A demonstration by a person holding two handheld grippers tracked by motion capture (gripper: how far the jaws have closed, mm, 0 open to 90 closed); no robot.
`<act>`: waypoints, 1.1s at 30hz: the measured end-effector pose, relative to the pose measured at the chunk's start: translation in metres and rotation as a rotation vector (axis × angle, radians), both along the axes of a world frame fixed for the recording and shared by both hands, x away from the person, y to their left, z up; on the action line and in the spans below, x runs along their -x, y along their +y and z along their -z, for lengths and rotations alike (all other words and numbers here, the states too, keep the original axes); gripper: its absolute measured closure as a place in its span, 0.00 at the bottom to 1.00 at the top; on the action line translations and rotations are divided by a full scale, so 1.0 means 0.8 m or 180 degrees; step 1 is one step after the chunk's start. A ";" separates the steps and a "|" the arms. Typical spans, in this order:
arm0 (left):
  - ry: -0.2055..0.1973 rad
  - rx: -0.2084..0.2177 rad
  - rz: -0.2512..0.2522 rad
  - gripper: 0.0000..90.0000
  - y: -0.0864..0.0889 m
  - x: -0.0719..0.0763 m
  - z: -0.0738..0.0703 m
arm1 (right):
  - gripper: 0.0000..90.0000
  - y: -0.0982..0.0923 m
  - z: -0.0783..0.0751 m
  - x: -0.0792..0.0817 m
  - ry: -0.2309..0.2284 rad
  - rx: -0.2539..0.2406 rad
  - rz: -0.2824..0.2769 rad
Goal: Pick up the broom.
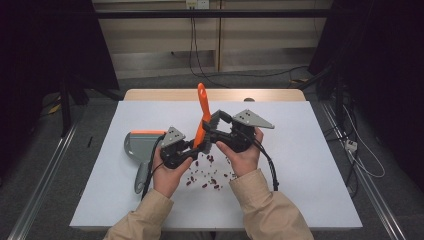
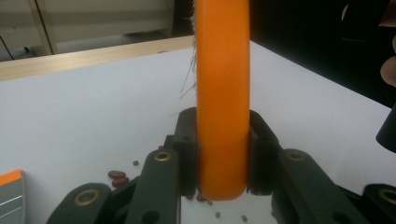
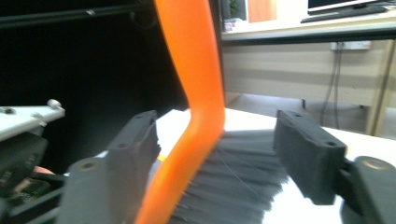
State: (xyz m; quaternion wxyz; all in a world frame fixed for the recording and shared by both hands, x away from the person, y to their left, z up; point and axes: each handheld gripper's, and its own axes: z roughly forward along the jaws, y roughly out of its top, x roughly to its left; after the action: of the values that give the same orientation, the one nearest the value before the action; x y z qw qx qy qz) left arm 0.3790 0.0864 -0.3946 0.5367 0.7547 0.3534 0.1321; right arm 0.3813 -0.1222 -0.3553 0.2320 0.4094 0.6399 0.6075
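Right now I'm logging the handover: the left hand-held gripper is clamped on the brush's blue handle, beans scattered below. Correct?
Not quite: the handle is orange, as the left gripper view shows. The left hand-held gripper is clamped on it, with beans scattered on the table below.

My left gripper hides part of the dustpan in the high view; brush handle top is cut off by the frame edge in my left gripper view; bristles blurred & cropped at bottom in right gripper view; beans too small to count.
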 end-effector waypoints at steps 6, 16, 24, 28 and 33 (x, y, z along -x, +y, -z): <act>-0.0016 -0.0020 -0.0028 0.79 0.001 0.000 0.000 | 0.23 0.003 0.007 0.000 0.0090 -0.0040 0.0101; -0.0066 -0.0037 -0.0024 0.79 -0.003 0.004 -0.001 | 0.20 0.015 0.017 -0.005 0.0210 -0.0023 0.0131; -0.0092 -0.0071 -0.0056 0.79 -0.006 0.004 0.004 | 0.20 0.024 0.026 -0.010 0.0421 0.0033 0.0230; -0.0205 -0.0111 -0.0062 0.79 -0.010 0.008 0.003 | 0.24 0.032 0.029 -0.011 0.0484 0.0050 0.0284; -0.0421 -0.0204 -0.0034 0.77 -0.014 0.015 -0.003 | 0.37 0.032 0.027 -0.011 0.0622 -0.0157 0.0296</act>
State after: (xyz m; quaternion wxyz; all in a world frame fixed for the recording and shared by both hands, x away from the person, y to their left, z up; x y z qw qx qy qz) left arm 0.3668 0.0754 -0.3920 0.5337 0.7593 0.3168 0.1959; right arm 0.3901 -0.0966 -0.3772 0.1863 0.5015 0.6247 0.5688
